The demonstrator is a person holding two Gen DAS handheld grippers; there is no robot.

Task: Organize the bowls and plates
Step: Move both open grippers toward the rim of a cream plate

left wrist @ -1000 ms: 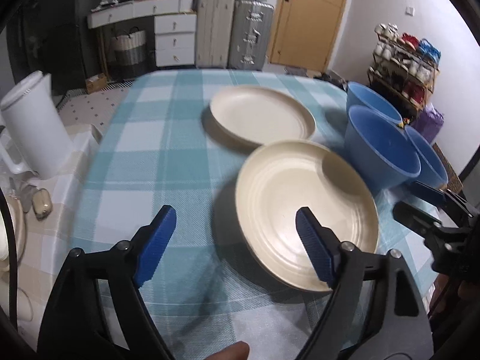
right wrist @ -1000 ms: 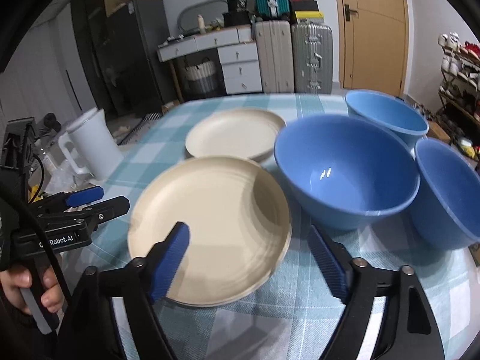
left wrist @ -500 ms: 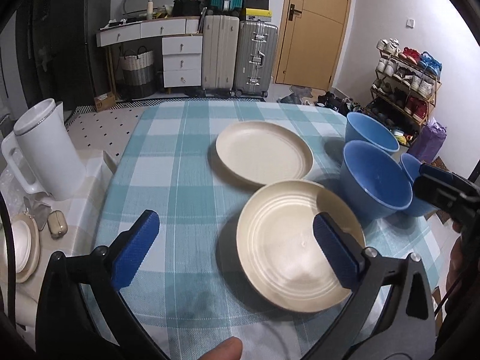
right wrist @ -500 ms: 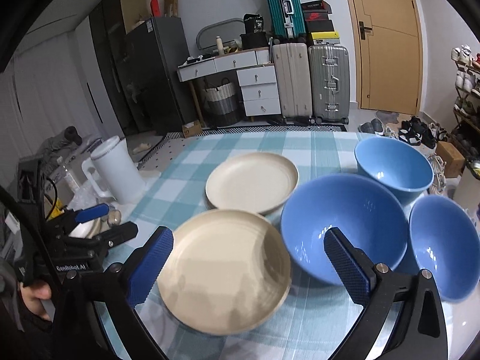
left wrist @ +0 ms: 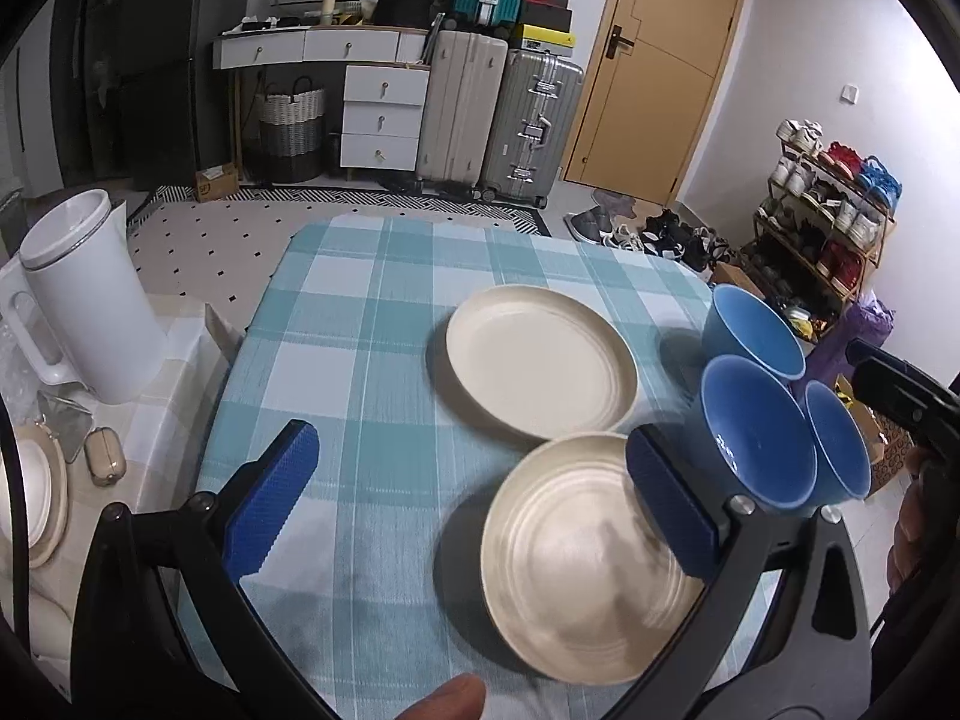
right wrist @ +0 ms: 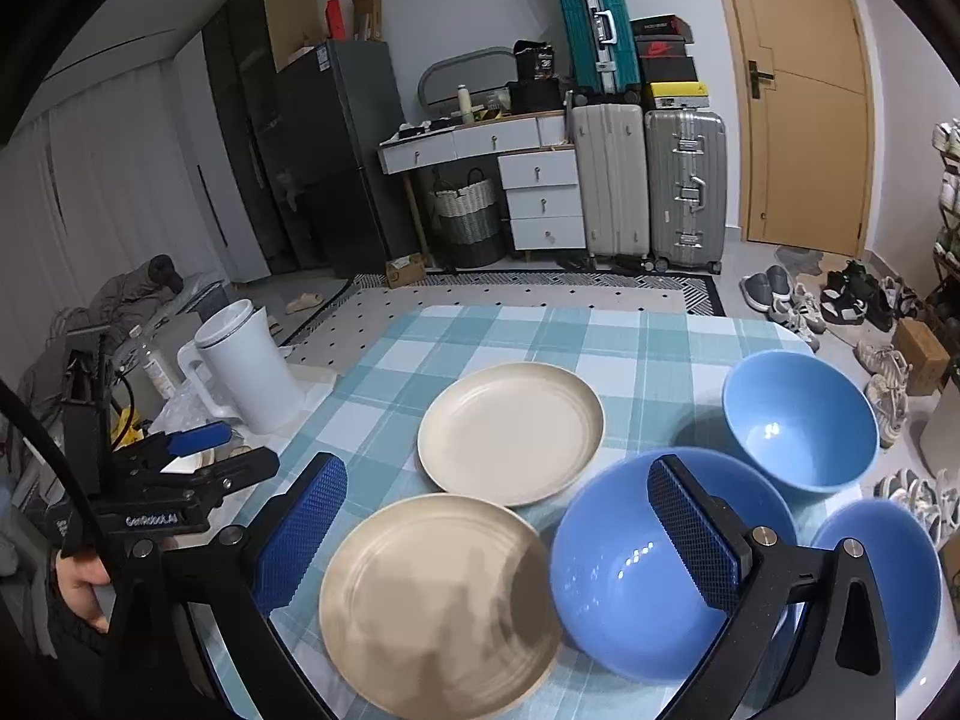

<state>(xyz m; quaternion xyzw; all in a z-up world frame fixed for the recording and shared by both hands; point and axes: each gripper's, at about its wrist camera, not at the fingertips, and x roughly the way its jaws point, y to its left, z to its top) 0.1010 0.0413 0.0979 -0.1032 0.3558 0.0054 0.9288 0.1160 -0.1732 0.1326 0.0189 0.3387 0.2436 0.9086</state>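
Two cream plates lie on the checked tablecloth: a near plate [left wrist: 576,558] [right wrist: 438,594] and a far plate [left wrist: 540,366] [right wrist: 510,432]. Three blue bowls stand to their right: a large middle bowl [left wrist: 756,432] [right wrist: 618,570], a far bowl [left wrist: 756,336] [right wrist: 798,420] and a right bowl [left wrist: 840,444] [right wrist: 882,570]. My left gripper [left wrist: 468,450] hovers open above the table, left of the near plate, holding nothing. My right gripper [right wrist: 495,471] hovers open above the near plate and the middle bowl, also empty. Each gripper shows in the other's view: the left gripper [right wrist: 234,450] and the right gripper [left wrist: 900,396].
A white kettle [left wrist: 84,300] [right wrist: 246,372] stands on a low side table left of the main table [left wrist: 360,312], with small items beside it. Suitcases, a drawer unit and a door stand at the back. A shoe rack [left wrist: 828,204] is on the right.
Both grippers have risen and drawn back from the dishes, and their jaws have spread wider. The plates and bowls have stayed where they were.
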